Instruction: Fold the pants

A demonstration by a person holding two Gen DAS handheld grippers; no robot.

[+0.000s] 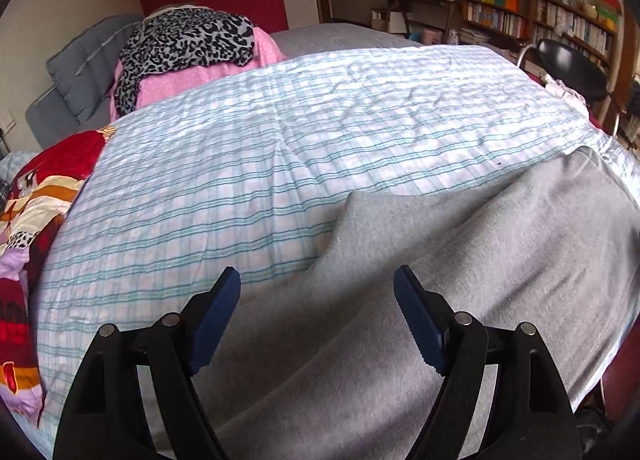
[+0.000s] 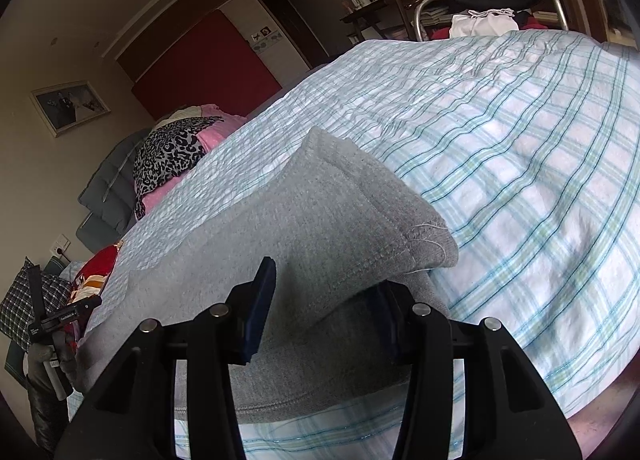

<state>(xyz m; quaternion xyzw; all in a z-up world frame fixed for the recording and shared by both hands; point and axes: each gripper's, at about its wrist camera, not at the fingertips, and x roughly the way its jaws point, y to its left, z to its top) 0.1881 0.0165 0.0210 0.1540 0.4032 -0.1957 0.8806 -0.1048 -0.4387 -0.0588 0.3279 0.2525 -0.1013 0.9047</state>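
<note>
A: Status on the fold?

B: Grey pants (image 1: 460, 300) lie flat on the bed's plaid sheet (image 1: 280, 119), along the near edge. Left tongs (image 1: 318, 292) are spread wide and empty, hovering just over the cloth.

A: Right side?

B: Right tongs (image 2: 326, 292) are part-closed around the doubled leg hem (image 2: 360, 211). The fabric lies over the right-hand finger, and the left pad shows a gap to the cloth. Can't tell if it's a firm pinch.

A: So which step?

B: Looks like mid-fold. One end is lifted by the right while the left has nothing.

A: Next move?

B: My read: the left needs to drop onto the grey cloth and close on an edge, probably the waist end. Then both carry the fold over together and keep the layers aligned.

A: Clutter?

B: The leopard-print pile (image 1: 188, 43) and red quilt (image 1: 44, 187) sit by the far-left corner, well apart from the pants.
</note>
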